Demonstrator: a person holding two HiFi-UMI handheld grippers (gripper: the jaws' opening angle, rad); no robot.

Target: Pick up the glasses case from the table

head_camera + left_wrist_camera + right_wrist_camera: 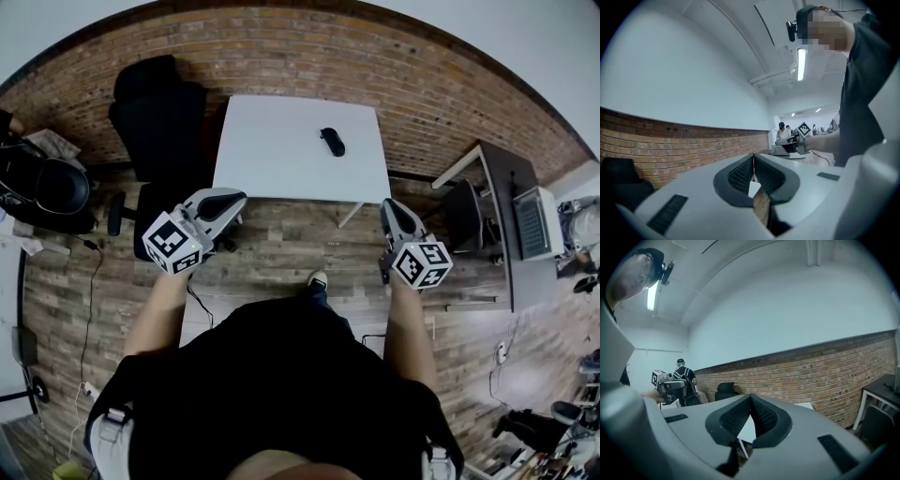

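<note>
Brick wall (pixel 281 56) and plank floor (pixel 281 234) filled the head view, where a white table (pixel 281 169) stood against the wall. The case (pixel 332 142), dark and oblong, lay alone on the table's far right part, well apart from both grippers, and any label on it was too small to tell. The left gripper (pixel 228 199) and right gripper (pixel 392 208) hung near the table's front edge. Each bore a cube (pixel 174 244) printed with black-and-white square markers. A black chair (pixel 155 112) stood left of the table. At the right, a desk (pixel 502 187) held a laptop (pixel 531 221) whose screen could not be read. In the left gripper view, the left gripper (pixel 753 161) was clenched pad to pad with nothing between. Only a white scrap and a strip of planks showed under the pads, too little to name. Beyond, the right gripper (pixel 794 145) was held out on an arm (pixel 825 143) before the brick wall, and the case was out of sight. In the right gripper view, the right gripper (pixel 750 401) was likewise clenched on nothing. A corner of the table (pixel 749 430) and one leg peeked from under the pads, the top itself hidden. The chair (pixel 725 389) sat against the wall, and the left gripper (pixel 671 386) showed at the left in front of a distant person (pixel 685 376) in black. The desk (pixel 881 390) was cut off at the right rim.
</note>
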